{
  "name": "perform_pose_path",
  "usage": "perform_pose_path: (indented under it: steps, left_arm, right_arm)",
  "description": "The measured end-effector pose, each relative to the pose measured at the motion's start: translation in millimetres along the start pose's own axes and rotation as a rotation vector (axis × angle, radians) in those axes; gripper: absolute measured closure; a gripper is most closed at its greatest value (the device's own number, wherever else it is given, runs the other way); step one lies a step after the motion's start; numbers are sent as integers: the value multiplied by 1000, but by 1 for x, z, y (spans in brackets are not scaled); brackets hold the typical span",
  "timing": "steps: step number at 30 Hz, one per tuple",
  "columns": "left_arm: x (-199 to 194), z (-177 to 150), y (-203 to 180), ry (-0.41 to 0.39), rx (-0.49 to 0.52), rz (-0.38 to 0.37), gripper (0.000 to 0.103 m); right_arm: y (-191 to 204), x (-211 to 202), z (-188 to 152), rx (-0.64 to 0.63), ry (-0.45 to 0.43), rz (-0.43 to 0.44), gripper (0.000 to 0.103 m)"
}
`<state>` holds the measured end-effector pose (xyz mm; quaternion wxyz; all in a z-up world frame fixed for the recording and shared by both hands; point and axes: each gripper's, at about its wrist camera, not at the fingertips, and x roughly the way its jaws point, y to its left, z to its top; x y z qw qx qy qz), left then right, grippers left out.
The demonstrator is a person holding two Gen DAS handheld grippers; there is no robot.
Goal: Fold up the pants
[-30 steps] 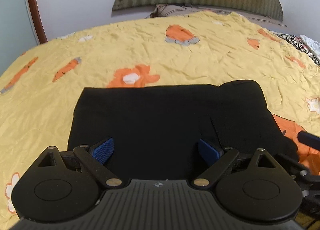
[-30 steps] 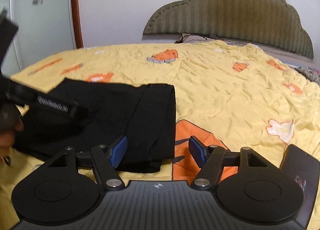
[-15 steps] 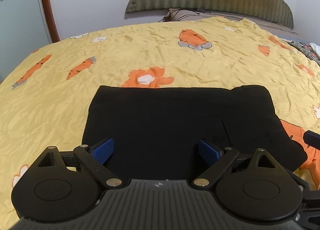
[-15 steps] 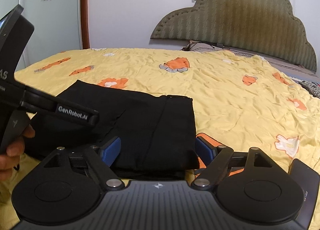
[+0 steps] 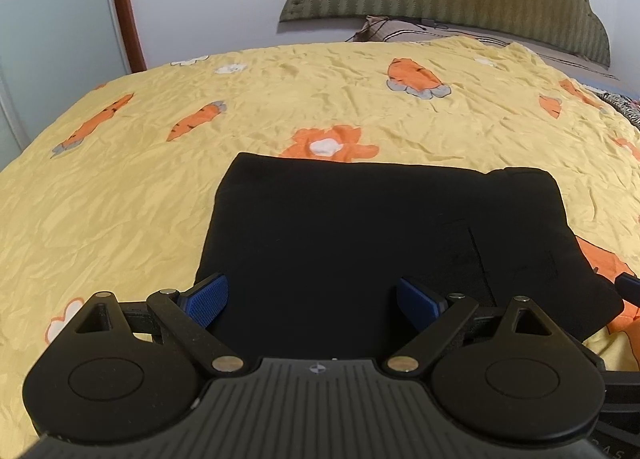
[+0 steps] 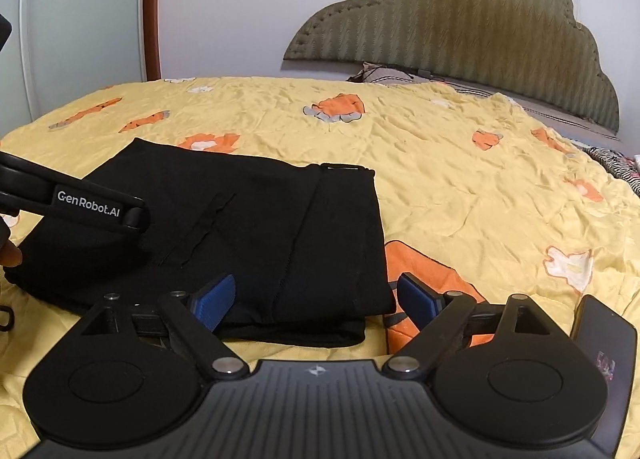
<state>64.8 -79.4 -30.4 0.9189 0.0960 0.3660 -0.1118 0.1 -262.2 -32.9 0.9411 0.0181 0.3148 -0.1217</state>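
black pants (image 5: 380, 243) lie folded on a yellow bedspread (image 5: 280, 99); left gripper (image 5: 316, 299) spread wide, right gripper (image 6: 316, 299) opening, both empty; a snagging pad could undo the fold.

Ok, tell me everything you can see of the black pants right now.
The black pants are soft, dark fabric folded into a flat, roughly rectangular stack, seams and layered edges showing at the near right corner. They lie on the yellow carrot-print bedspread. Neither hand-held gripper pinches them: the left hand-held gripper is open, the right hand-held gripper opening.
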Motion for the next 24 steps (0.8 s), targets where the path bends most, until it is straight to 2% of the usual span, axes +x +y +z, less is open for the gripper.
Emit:
perform_pose_path:
  steps: [13,20,24]
  left_arm:
    - [-9,-6,3,25,-8,18,10]
    - [-23,-11,6,-21,13,43,10]
    - [-36,-14,14,-66,7,65,10]
  right_arm:
    - [4,-15,-1,-20,-10,-9,14]
    - [10,-30,-1,-40,-31,-2,14]
    - [13,-43,1,-46,-60,31,14]
